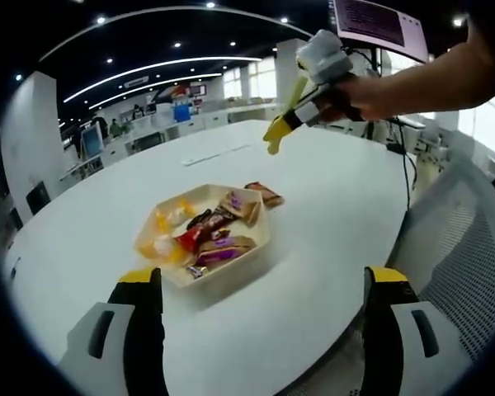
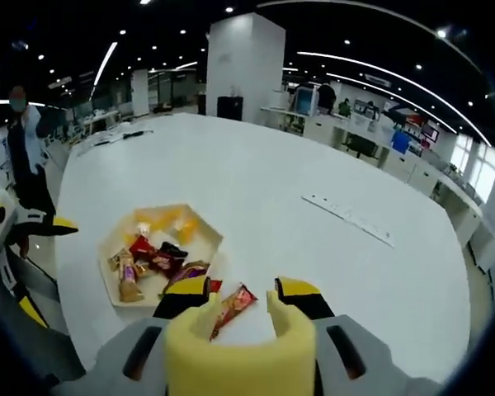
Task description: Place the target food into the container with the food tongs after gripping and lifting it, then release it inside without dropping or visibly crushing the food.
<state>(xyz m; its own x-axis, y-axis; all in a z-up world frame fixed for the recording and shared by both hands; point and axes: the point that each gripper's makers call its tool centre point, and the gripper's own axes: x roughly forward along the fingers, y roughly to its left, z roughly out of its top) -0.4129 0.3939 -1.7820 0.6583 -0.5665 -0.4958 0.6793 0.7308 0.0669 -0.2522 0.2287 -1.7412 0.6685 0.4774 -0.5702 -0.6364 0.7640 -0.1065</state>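
Observation:
A cream hexagonal tray (image 1: 252, 252) (image 2: 205, 233) on the white round table holds several wrapped snacks. One red-brown wrapped snack (image 1: 264, 195) (image 2: 231, 307) lies on the table just outside the tray. My right gripper (image 2: 243, 295) (image 1: 318, 87) is shut on yellow foam food tongs (image 2: 239, 351) (image 1: 280, 125), whose tips stand apart. In the left gripper view a hand holds it high above the table, beyond the tray. In the right gripper view the loose snack shows between the tong tips. My left gripper (image 1: 262, 276) (image 2: 21, 224) is open and empty on the near side of the tray.
A thin white strip (image 1: 214, 155) (image 2: 346, 219) lies farther out on the table (image 1: 330, 214). A mesh chair back (image 1: 454, 239) stands at the table's right edge. A person (image 2: 25, 140) stands beyond the table's left side. Office desks fill the background.

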